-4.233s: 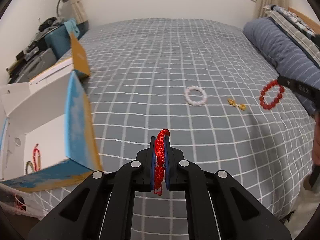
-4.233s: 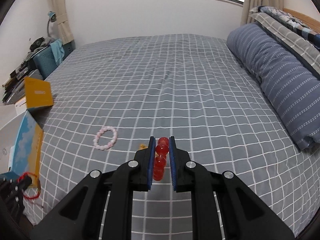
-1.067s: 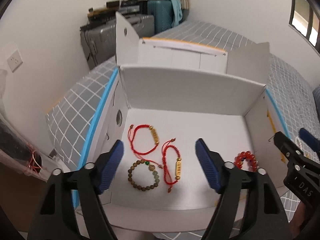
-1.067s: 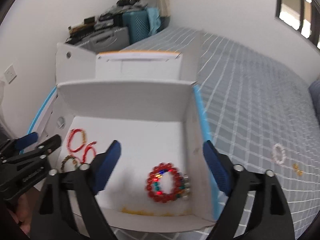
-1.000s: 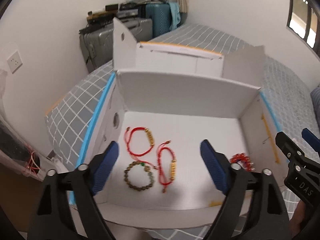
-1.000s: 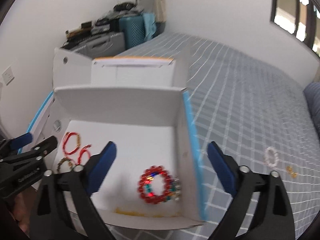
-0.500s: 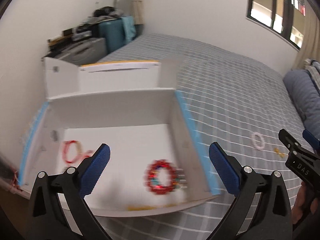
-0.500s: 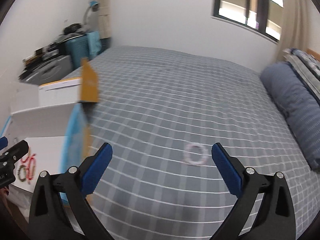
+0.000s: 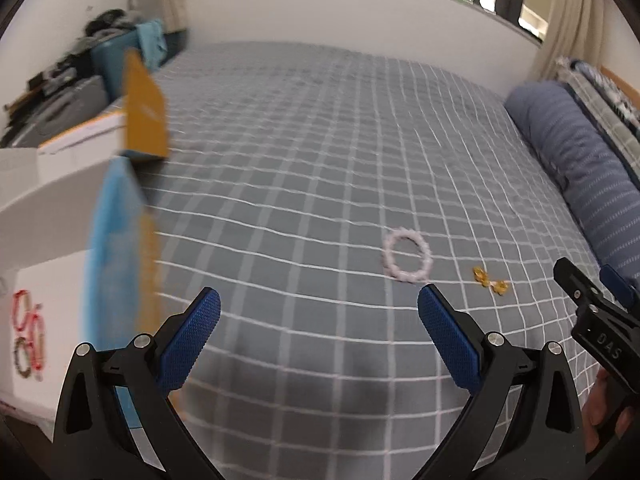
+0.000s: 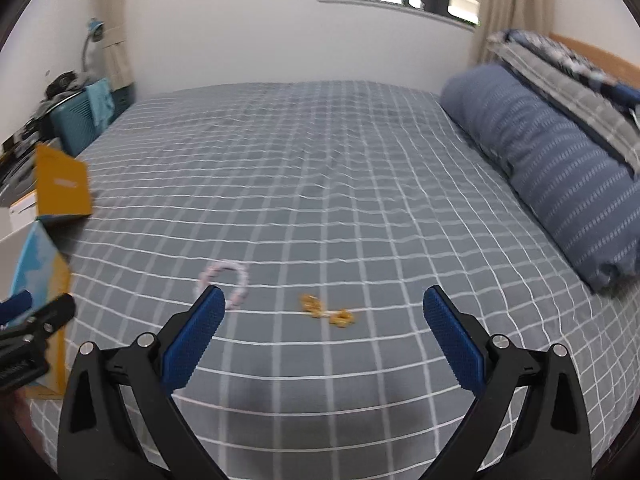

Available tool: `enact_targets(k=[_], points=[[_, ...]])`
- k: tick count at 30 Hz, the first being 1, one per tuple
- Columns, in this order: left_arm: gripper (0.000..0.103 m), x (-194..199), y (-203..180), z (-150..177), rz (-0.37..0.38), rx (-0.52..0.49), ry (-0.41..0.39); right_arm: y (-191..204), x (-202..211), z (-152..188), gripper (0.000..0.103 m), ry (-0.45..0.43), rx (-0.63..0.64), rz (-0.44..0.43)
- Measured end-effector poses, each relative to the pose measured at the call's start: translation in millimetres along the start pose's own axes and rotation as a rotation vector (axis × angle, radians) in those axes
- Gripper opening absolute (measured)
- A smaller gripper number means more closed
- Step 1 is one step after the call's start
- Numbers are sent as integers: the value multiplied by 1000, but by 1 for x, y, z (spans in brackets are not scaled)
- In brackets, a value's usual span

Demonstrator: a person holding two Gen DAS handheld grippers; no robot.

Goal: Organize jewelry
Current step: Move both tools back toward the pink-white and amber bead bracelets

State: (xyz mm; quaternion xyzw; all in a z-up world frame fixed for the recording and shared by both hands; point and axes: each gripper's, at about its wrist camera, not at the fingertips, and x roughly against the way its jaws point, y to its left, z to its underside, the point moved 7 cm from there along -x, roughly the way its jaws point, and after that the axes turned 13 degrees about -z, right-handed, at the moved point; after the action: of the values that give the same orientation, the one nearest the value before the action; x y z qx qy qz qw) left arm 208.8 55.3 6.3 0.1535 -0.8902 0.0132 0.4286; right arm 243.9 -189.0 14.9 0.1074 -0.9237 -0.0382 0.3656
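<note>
A pale pink bead bracelet (image 9: 407,258) lies on the grey checked bedspread, with a small gold chain piece (image 9: 489,280) just right of it. My left gripper (image 9: 318,312) hangs wide open and empty above the bedspread, short of the bracelet. In the right wrist view the pink bracelet (image 10: 236,276) sits partly behind my left finger, and the gold piece (image 10: 326,312) lies between the fingers of my right gripper (image 10: 324,308), which is wide open and empty. The white box (image 9: 44,216) at the left holds red cord bracelets (image 9: 28,320) and a brown bead bracelet (image 9: 22,362).
A long blue striped bolster (image 10: 560,168) lies along the bed's right side. Suitcases and clutter (image 9: 80,76) stand past the box at the far left. The box's orange flap (image 9: 144,116) sticks up over the bedspread. The right gripper's tip (image 9: 592,312) shows at the left view's right edge.
Both grippers have swung right, away from the box and out over the bedspread, so the pink bracelet and gold piece now lie just ahead. Both stay wide open and empty.
</note>
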Motion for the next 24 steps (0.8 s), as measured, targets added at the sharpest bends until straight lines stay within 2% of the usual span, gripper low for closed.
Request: enact_targets(k=[8,12,17,19,23,24], points=[[97,-54,-63,0,40,-42,49,-46,-50,19,95,90,-35,17],[97,-75,-78,-8,64,-32,56,-61,-71,25,95,126,-58,15],[97,-100,-90,-18,67,-67,72,-61,-92,23,95,139,-37,29],[97,-104,-98,-23,56,-107,52,-63,-99,22,95,139,-48,26],[97,-115,-109,-31,-35,-169,-11,-69,-109,20,95,142,-63,18],[97,-118,-112,-30,-30,-174,-19,-70,-110,19,95,139,-66,16]])
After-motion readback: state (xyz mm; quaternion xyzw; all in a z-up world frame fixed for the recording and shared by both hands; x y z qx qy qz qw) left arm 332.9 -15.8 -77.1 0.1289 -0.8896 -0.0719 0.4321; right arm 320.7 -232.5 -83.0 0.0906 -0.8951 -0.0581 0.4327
